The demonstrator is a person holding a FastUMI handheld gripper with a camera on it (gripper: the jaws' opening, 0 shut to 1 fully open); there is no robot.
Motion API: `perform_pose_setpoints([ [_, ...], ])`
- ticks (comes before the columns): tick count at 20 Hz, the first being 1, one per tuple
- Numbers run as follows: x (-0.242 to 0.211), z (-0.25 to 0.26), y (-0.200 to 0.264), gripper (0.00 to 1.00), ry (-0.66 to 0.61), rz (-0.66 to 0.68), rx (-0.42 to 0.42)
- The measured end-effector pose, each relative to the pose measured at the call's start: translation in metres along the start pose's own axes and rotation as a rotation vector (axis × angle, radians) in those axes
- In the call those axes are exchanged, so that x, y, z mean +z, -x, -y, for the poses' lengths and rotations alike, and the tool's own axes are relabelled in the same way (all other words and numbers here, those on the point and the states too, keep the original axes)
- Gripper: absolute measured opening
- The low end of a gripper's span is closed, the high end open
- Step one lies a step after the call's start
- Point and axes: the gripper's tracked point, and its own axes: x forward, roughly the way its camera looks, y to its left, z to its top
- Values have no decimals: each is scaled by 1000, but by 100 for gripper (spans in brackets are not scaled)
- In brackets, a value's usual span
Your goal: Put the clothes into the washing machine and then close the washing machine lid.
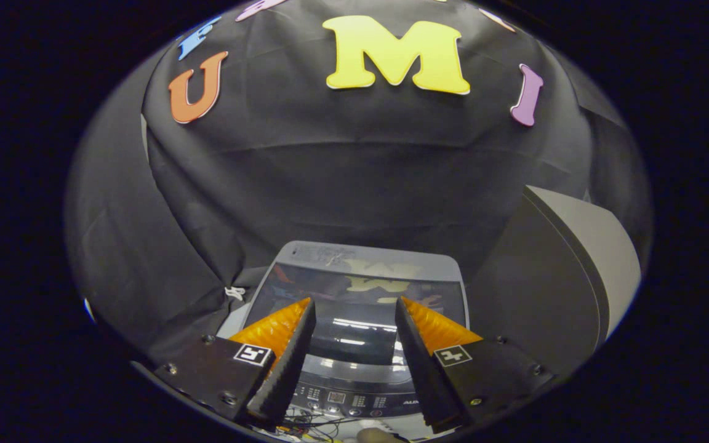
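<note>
We see the gripper [354, 307] spread wide, empty, above the washing machine [305, 255]; its glass lid [354, 332] lies shut between the fingers; the control panel [354, 400] is partly hidden; labels unreadable.

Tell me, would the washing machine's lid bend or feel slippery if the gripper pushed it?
The washing machine lid looks like a flat glossy panel that mirrors lights, so it is probably stiff and smooth, maybe slippery. It lies closed and level, so a downward push likely would not move it. The gripper hovers open above it, touching nothing.
</note>
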Motion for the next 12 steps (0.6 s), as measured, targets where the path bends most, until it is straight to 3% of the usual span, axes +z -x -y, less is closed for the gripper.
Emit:
perform_pose_setpoints([
  [5,6,14,43,82,21,75,11],
  [12,19,60,159,82,9,296,46],
])
